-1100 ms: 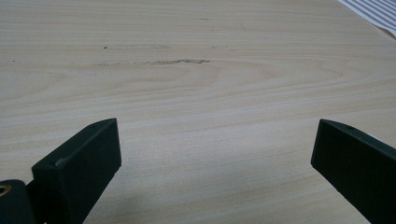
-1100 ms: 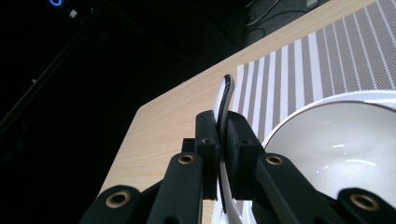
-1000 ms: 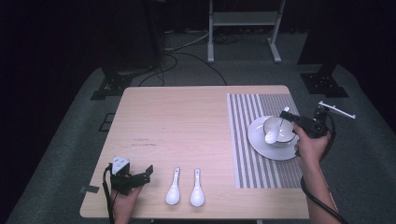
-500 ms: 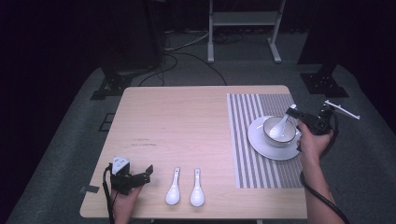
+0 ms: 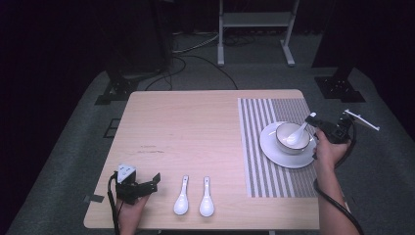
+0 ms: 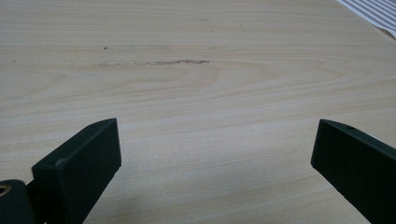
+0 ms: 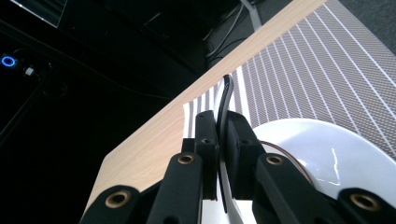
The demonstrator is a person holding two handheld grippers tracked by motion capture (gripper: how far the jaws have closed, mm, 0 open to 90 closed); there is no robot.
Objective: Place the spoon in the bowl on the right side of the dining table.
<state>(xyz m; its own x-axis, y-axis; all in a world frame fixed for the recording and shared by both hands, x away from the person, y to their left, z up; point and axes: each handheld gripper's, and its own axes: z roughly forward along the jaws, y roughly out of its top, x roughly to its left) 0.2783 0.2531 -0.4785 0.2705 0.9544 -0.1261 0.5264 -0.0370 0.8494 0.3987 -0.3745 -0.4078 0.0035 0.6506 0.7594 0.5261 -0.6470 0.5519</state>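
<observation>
High view: right gripper [image 5: 313,119] sits at the right table edge, jaws pinched on the handle of a white spoon [image 5: 296,135]. Spoon's scoop end rests inside the bowl [image 5: 292,138], handle slanting up over the rim toward the gripper. Bowl stands on a white plate [image 5: 281,155], plate on the striped placemat [image 5: 274,147]. Left gripper [image 5: 144,186] lies near the front-left corner of the table [image 5: 195,132], jaws spread, nothing between them. 2 more spoons [image 5: 194,197] lie side by side just right of it, handles pointing away from the person, not touching each other.

Left gripper view: both black jaws wide apart over bare wood, a corner of the placemat [image 6: 373,11] at top right.

Right gripper view: jaws pressed together on the thin spoon handle [image 7: 224,105], which sticks out past the fingertips. White plate rim [image 7: 327,149] right below, striped placemat [image 7: 327,74] beyond.
</observation>
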